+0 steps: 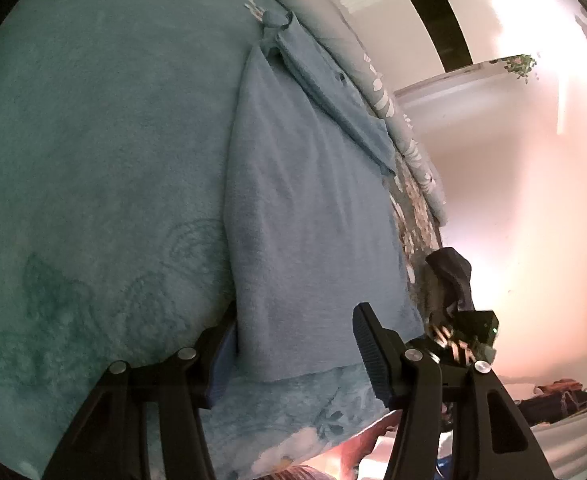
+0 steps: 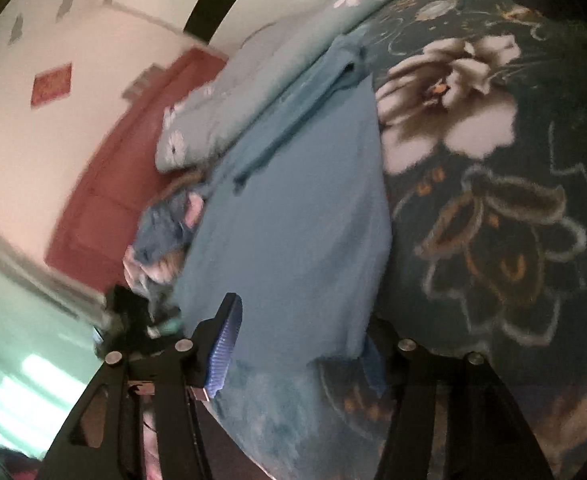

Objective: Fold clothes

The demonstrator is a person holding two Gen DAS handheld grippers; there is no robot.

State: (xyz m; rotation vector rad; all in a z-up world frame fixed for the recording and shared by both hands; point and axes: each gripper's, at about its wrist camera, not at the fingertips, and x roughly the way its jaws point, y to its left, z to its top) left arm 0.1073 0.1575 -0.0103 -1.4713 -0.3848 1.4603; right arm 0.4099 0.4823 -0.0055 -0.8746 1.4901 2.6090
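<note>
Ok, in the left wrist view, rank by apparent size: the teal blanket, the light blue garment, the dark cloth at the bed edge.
1. teal blanket, fills most of the frame.
2. light blue garment.
3. dark cloth, smallest by far.

Right wrist view motion-blurred; clothes pile (image 2: 165, 232) past the blue shirt (image 2: 301, 216) unreadable. Shirt's near hem covers the right gripper's (image 2: 297, 356) right finger. Both gripper bodies cut off by the bottom edge.

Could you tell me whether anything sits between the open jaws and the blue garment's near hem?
Nothing visible does. The light blue garment lies flat on the floral blanket, its hem between both grippers' open jaws: left gripper, right gripper.
</note>
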